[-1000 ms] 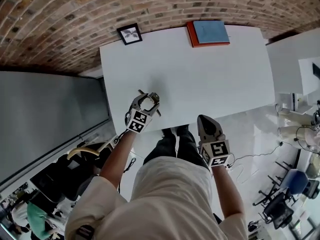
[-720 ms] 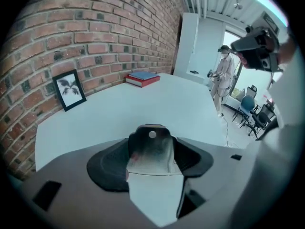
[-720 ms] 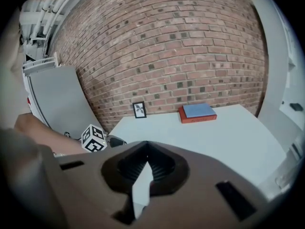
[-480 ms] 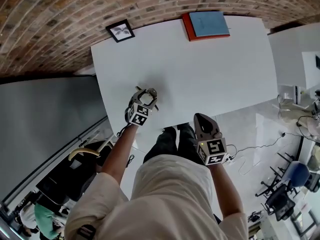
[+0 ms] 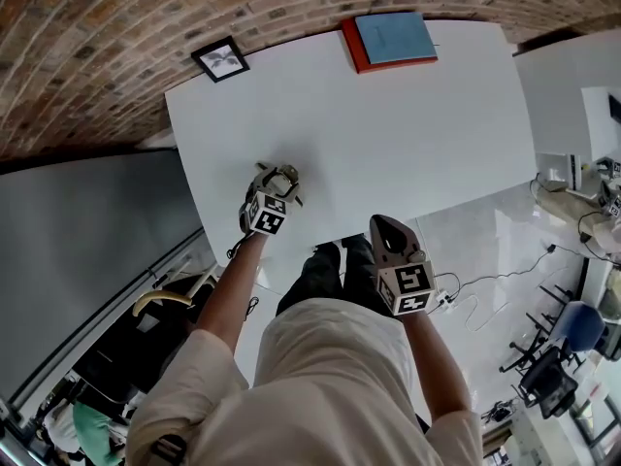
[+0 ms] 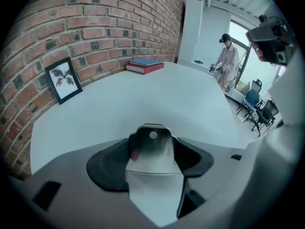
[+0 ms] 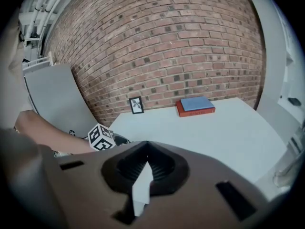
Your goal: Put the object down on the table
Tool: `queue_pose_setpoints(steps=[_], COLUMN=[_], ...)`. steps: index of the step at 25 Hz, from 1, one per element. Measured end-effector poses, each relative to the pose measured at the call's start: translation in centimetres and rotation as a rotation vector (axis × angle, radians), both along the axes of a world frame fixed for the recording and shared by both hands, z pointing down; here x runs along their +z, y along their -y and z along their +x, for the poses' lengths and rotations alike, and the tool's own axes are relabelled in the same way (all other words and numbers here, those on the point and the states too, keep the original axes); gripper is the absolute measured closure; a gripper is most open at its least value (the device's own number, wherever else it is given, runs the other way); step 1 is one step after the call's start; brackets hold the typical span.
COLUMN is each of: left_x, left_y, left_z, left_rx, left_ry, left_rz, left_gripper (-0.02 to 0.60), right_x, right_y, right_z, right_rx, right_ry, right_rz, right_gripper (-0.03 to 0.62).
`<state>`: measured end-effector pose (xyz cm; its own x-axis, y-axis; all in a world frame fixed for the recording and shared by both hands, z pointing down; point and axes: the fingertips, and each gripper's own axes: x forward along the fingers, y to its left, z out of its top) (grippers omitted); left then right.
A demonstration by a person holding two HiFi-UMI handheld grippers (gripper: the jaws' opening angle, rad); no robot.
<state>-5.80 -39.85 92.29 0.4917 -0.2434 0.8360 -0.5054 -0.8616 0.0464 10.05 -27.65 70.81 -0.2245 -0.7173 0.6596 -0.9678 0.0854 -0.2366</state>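
Left hand-held gripper [image 5: 276, 176]: clamped on metal object [image 6: 152, 151]; the grip is plain only in the left gripper view.
Object position: head view, table [image 5: 408, 134], 8 o'clock edge; contact indeterminate.
Right hand-held gripper [image 7: 146, 151]: closed, empty.

**What else is in view**

A small black-framed picture [image 5: 219, 59] of a plant leans against the brick wall [image 5: 97, 17]. Well apart from it, along the same wall, lies a red book [image 5: 350, 45] with a blue book [image 5: 395, 36] stacked on top. Office chairs [image 5: 543, 388] and loose cables [image 5: 475, 304] sit on the pale floor [image 5: 466, 231] at right. A grey panel [image 5: 87, 231] stands at left.
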Motion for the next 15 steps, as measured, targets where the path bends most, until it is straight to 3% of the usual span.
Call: queue_pose_setpoints(steps=[5, 9, 15], left_x=[0.3, 0.0, -1.9], left_y=[0.4, 0.4, -0.3], left_z=[0.1, 0.3, 0.3], left_rx=[-0.010, -0.044, -0.044], left_ry=[0.007, -0.026, -0.063], left_rz=[0.014, -0.007, -0.006], left_gripper=[0.297, 0.249, 0.239], right_x=[-0.4, -0.8, -1.8], right_y=[-0.1, -0.3, -0.3], right_z=[0.3, 0.6, 0.2], right_rx=[0.006, 0.004, -0.014], right_ry=[-0.005, -0.013, -0.027], right_rz=[0.004, 0.007, 0.033], right_gripper=[0.592, 0.592, 0.592])
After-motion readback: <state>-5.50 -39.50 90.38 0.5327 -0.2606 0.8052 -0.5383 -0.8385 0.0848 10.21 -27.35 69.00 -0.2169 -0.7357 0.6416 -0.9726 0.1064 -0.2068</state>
